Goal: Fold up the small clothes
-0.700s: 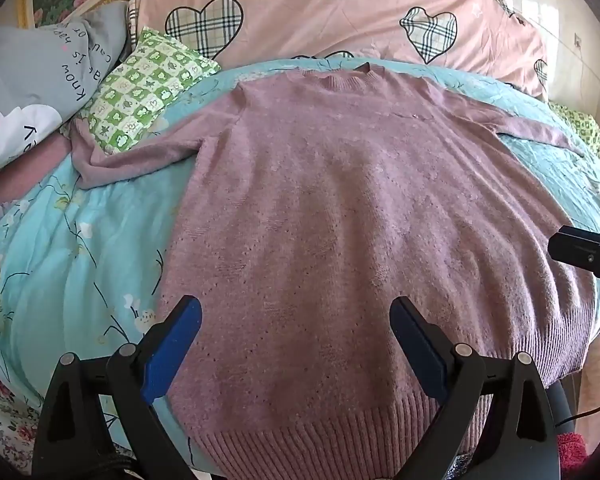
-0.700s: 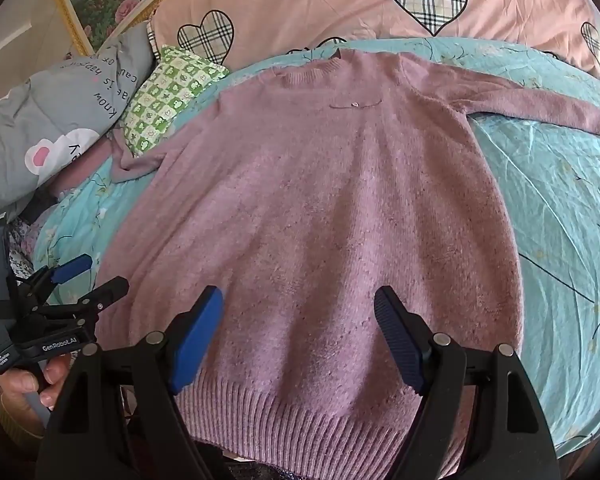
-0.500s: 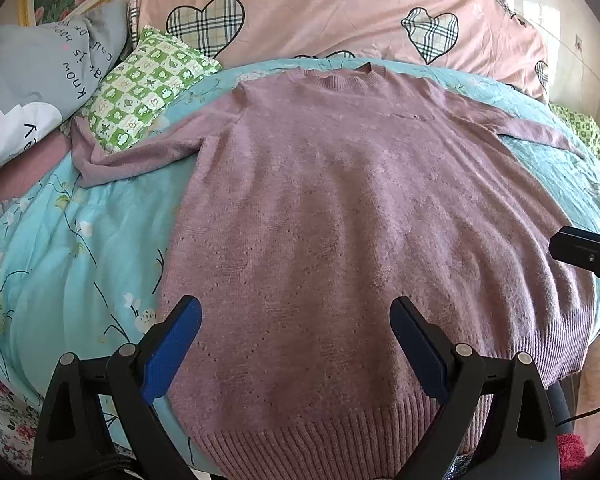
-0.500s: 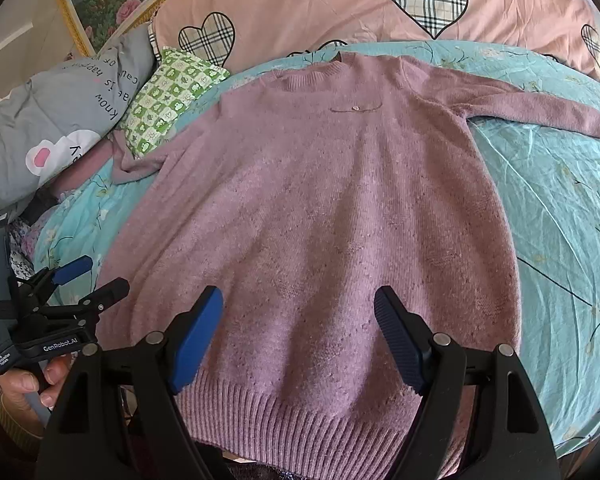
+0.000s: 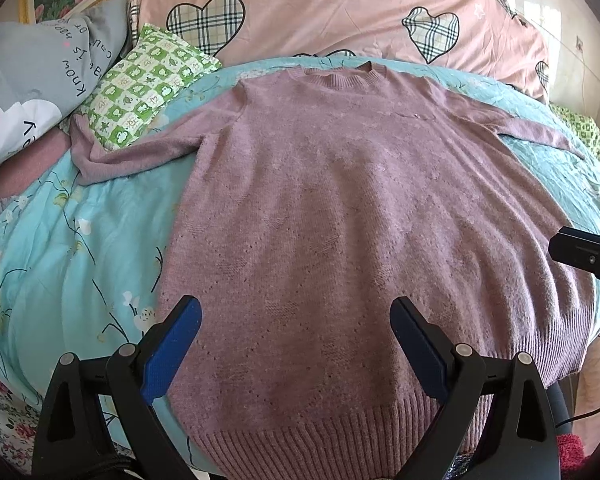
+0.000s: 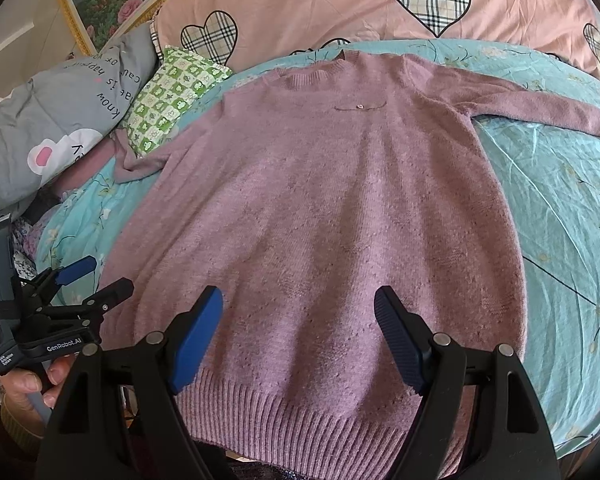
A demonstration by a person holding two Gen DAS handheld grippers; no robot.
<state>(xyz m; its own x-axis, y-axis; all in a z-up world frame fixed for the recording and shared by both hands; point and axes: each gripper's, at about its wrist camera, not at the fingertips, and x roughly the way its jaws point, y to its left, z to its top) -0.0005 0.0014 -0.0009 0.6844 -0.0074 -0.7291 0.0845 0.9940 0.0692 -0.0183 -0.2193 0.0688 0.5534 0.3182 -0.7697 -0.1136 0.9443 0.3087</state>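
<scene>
A mauve knit sweater (image 5: pixel 340 216) lies spread flat, front up, on a turquoise floral bedspread (image 5: pixel 80 240), collar far, ribbed hem near, both sleeves stretched sideways. It also shows in the right wrist view (image 6: pixel 320 208). My left gripper (image 5: pixel 296 344) is open and empty above the hem's left part. My right gripper (image 6: pixel 300 336) is open and empty above the hem's middle. The left gripper also shows at the left edge of the right wrist view (image 6: pixel 92 276), held open by a hand beside the sweater's left side.
A green checked pillow (image 5: pixel 148 84) lies on the left sleeve's end. A grey quilt (image 5: pixel 32 92) is bunched at far left. A pink heart-print duvet (image 5: pixel 340 12) lies behind the collar. The bed's near edge runs just under the hem.
</scene>
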